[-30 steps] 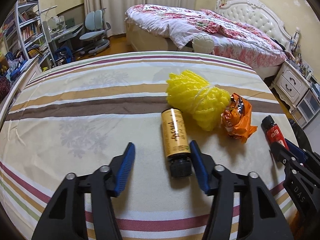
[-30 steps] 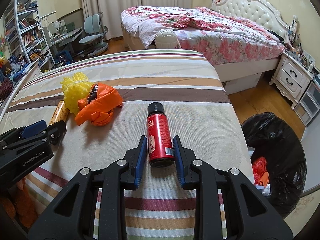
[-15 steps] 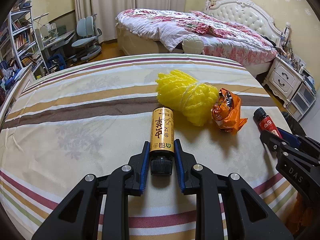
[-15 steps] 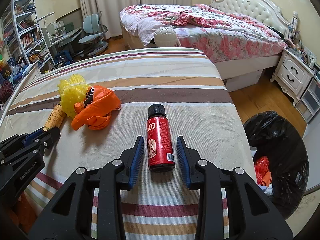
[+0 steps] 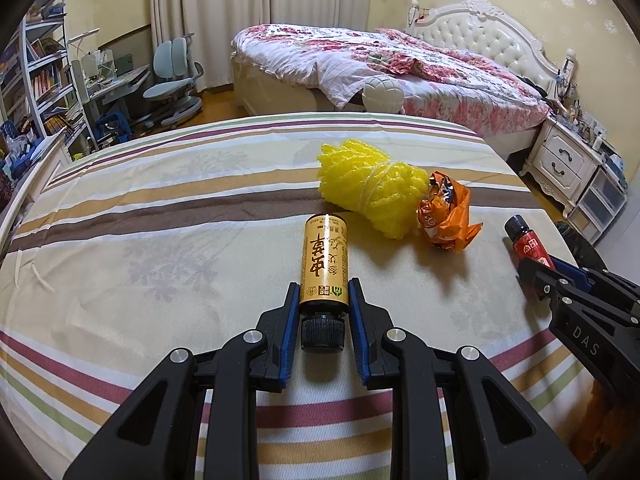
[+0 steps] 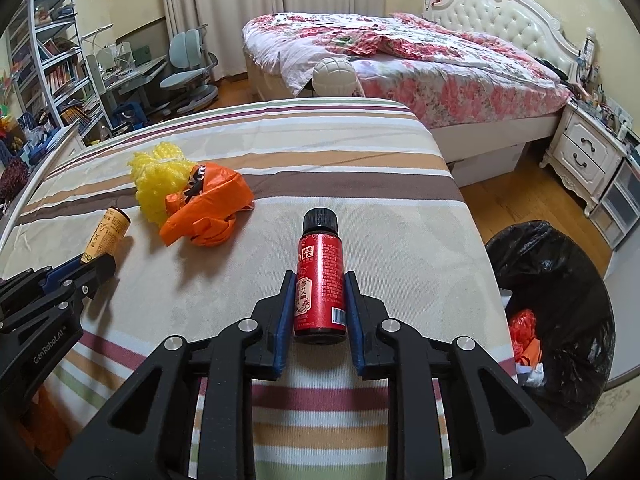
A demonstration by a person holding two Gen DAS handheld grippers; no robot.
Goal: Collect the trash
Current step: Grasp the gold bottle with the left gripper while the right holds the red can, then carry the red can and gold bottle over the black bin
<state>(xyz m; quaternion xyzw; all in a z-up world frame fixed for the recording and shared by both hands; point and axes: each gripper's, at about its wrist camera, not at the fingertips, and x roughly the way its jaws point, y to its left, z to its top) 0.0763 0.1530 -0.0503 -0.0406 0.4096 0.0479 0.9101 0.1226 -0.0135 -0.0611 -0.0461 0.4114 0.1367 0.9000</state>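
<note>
My left gripper [image 5: 323,298] is clamped on the yellow bottle [image 5: 324,266] beside the yellow mesh [image 5: 370,184]; my right gripper [image 6: 319,290] is clamped on the red bottle [image 6: 320,280], orange wrapper [image 6: 206,210] to its left.

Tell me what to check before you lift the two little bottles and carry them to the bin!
1. Left gripper shut on the gold bottle: ok, pads touch both sides.
2. Right gripper shut on the red bottle: ok, pads press its sides.
3. Caps on both bottles: ok, black caps in place.
4. Black-lined trash bin open, with room: ok, some trash already inside.
5. Grip firm enough to lift: cannot tell.
6. Other trash out of the way: ok, yellow foam net and orange wrapper lie apart from both grippers.
</note>
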